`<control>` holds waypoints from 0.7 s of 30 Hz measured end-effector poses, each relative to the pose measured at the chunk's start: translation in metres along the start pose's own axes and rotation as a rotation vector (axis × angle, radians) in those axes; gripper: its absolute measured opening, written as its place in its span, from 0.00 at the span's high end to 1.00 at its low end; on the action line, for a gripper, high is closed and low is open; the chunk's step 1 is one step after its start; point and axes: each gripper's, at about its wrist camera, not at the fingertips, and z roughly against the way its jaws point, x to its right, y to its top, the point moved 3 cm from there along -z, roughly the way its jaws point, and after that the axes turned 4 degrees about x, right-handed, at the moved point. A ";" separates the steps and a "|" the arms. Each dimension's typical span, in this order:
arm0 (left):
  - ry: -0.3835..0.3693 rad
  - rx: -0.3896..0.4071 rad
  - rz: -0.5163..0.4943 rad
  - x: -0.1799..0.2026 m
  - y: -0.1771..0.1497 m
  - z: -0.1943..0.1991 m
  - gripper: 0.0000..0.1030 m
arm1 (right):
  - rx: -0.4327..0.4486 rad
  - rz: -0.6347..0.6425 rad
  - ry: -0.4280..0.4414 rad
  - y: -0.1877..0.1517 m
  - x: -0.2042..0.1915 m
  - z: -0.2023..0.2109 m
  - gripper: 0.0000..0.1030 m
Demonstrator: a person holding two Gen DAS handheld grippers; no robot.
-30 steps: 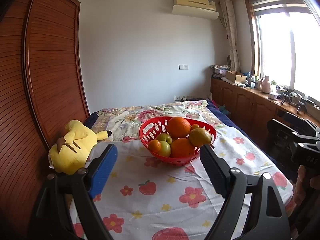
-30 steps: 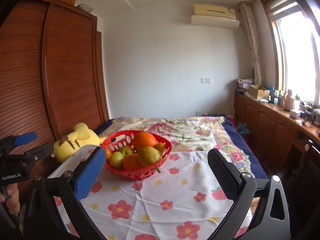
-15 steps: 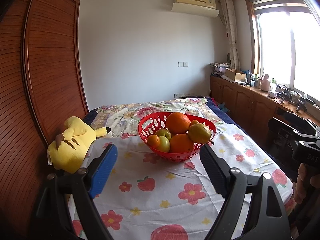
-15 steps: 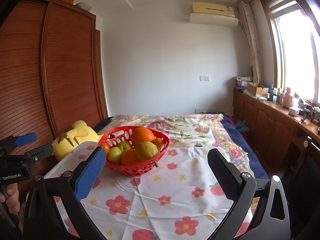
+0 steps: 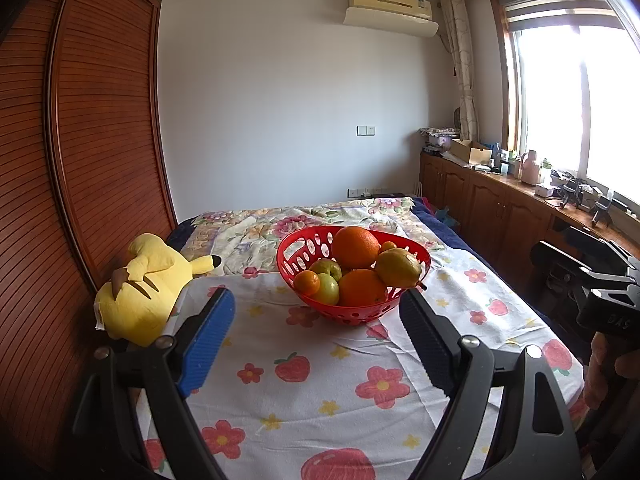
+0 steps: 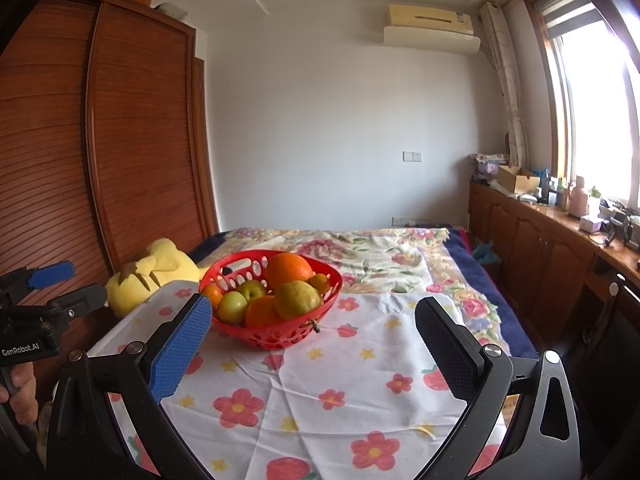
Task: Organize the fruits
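One red basket (image 5: 353, 312) is sitting on the flowered cloth (image 5: 340, 364) in the left wrist view, w/ fruit piled inside: a big orange (image 5: 355, 246) on top, a 2nd orange (image 5: 362, 287) at the front, a yellow-green pear (image 5: 398, 268) to the basket's right side, two green apples (image 5: 329, 289) and a small mandarin (image 5: 306, 282) at its left. Left gripper (image 5: 316, 322) is hovering short of the basket, jaws wide, nothing btwn them. Yellow plush toy (image 5: 138, 292) is lying left of the basket, apart from it.

Right wrist view: same basket (image 6: 276, 336) is showing the fruit heaped above its rim, pear (image 6: 298, 300) frontmost. Right gripper (image 6: 314, 332) is hanging near the basket, jaws spread wide, empty. Plush (image 6: 154, 272) is lying behind-left of the basket.
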 end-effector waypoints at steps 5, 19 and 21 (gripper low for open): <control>-0.001 0.001 0.001 0.000 0.000 0.001 0.17 | 0.000 -0.002 0.001 0.000 0.000 -0.001 0.00; -0.003 0.006 0.002 0.001 0.001 0.005 0.17 | -0.001 -0.001 0.000 0.000 -0.001 -0.001 0.00; -0.005 0.008 0.003 0.000 0.001 0.005 0.17 | 0.000 0.000 0.000 0.000 -0.001 -0.001 0.00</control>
